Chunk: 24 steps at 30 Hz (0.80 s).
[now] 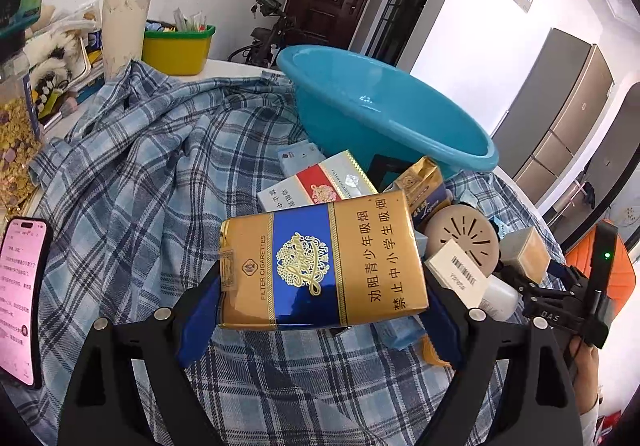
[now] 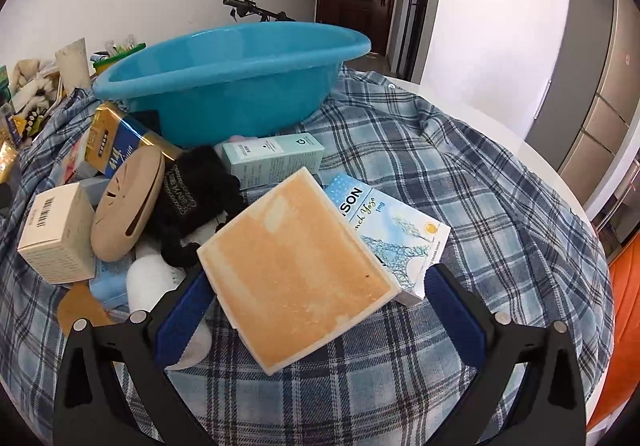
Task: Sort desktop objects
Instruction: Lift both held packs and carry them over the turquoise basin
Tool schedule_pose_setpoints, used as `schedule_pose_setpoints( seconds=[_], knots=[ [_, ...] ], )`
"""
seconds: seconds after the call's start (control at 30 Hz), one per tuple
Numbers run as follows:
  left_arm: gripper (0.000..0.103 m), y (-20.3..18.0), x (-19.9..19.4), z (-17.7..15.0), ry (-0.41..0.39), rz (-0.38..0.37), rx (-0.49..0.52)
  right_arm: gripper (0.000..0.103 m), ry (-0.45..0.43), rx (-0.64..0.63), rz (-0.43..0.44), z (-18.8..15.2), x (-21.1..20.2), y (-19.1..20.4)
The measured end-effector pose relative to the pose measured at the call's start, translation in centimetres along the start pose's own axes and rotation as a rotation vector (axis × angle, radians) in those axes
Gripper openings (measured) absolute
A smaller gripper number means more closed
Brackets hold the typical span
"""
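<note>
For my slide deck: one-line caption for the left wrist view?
Left gripper holds a gold-and-blue cigarette pack above plaid cloth, near blue basin.

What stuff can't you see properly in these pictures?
- Blue basin: right wrist view, its bottom is hidden behind its near wall.
- Phone: left wrist view, cut off by the left edge, text too small.
- White bottle: right wrist view, mostly hidden under boxes and the right hand-held gripper.
- Barcode box: left wrist view, digits too small.
</note>
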<state>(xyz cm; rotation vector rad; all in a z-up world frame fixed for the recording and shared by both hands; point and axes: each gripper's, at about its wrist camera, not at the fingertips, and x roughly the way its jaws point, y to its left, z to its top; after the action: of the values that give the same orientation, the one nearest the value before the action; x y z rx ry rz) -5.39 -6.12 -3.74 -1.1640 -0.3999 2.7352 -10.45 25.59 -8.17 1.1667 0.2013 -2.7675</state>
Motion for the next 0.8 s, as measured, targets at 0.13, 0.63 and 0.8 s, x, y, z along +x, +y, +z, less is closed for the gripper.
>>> schedule_pose_setpoints(
  seconds=[0.13, 0.63, 0.8],
  knots=[
    [0.089, -0.5, -0.6, 0.1, -0.018, 0.016, 0.034, 0.103, -0.009, -0.005, -0.004, -0.1, 0.0, 0.1],
    [0.089, -0.8, -0.6, -0.3, -0.015, 0.013, 0.049, 0.064, -0.065, 0.098, 0.09, -0.2, -1.2, -1.9],
    [0.089, -1.3, -0.7, -0.1, -0.024, 0.011, 0.067, 0.064, -0.098, 0.107, 0.104, 0.3, -2.8, -2.0]
  ],
)
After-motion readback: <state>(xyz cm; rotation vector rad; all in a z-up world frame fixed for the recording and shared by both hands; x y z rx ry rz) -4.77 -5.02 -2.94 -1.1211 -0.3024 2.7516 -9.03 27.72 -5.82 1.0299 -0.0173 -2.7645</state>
